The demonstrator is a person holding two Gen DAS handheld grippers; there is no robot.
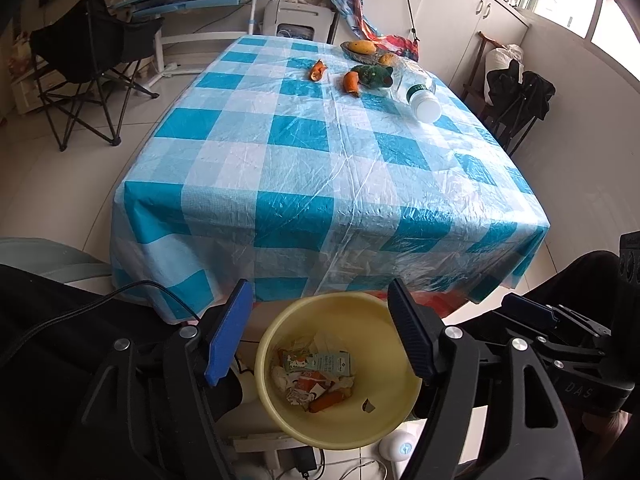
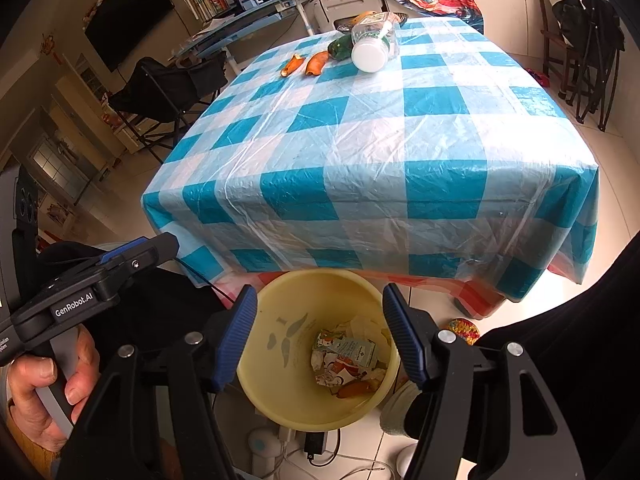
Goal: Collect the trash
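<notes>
A yellow bin [image 1: 360, 428] stands on the floor before the table, holding a carton, wrappers and orange peel; it also shows in the right wrist view [image 2: 280, 396]. My left gripper [image 1: 320, 336] is open and empty above the bin. My right gripper [image 2: 320, 336] is open and empty above it too. On the far side of the checked tablecloth [image 1: 304, 160] lie two orange peels [image 1: 318, 71] [image 1: 351, 82], a green crumpled piece [image 1: 372, 76] and a tipped plastic bottle [image 1: 420, 96]. The peels [image 2: 294, 65] and bottle [image 2: 372, 46] also show in the right wrist view.
A dish with yellow fruit [image 1: 362, 48] sits at the table's far edge. A black folding chair [image 1: 88, 68] stands left of the table, another chair [image 1: 516, 100] right. Cables and a power adapter [image 2: 314, 446] lie on the floor by the bin.
</notes>
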